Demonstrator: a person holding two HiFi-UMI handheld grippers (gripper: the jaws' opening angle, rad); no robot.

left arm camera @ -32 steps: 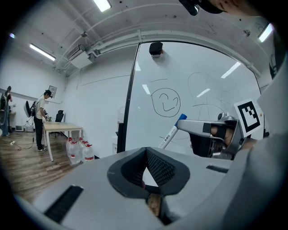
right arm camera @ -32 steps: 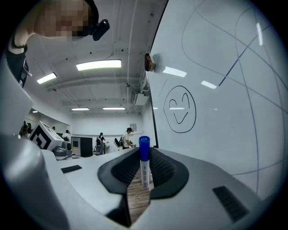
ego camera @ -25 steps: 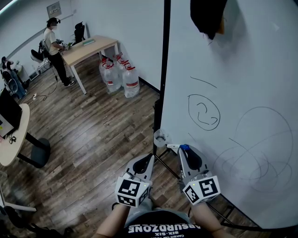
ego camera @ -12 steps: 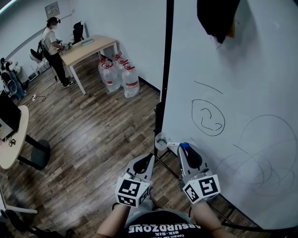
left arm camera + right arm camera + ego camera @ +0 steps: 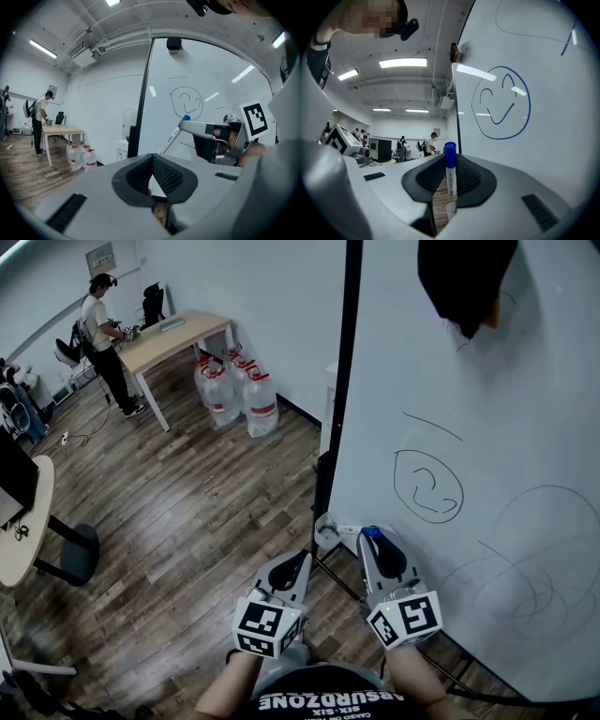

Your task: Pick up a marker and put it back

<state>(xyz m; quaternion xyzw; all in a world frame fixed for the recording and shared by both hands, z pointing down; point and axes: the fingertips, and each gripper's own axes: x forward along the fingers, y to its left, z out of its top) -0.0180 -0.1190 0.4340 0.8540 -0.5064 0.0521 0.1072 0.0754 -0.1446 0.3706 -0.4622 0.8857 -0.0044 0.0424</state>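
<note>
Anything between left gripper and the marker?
Nothing; left gripper view shows a bare gap from the left gripper to the marker, held by the right gripper.

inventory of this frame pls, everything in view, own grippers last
whiteboard: one, white with a black frame, right side; a smiley face and scribbles drawn on it
marker: one, white body with blue cap, between the right gripper's jaws
water jugs: at least four, clear with red caps, on the floor by the wall
table: one, wood top, white legs, far left corner
person: one, white top, dark trousers, standing at that table
round table: one, light wood, left edge
floor: dark wood planks
left gripper: grey, jaws together, empty
right gripper: grey, closed on the marker, next to the whiteboard
</note>
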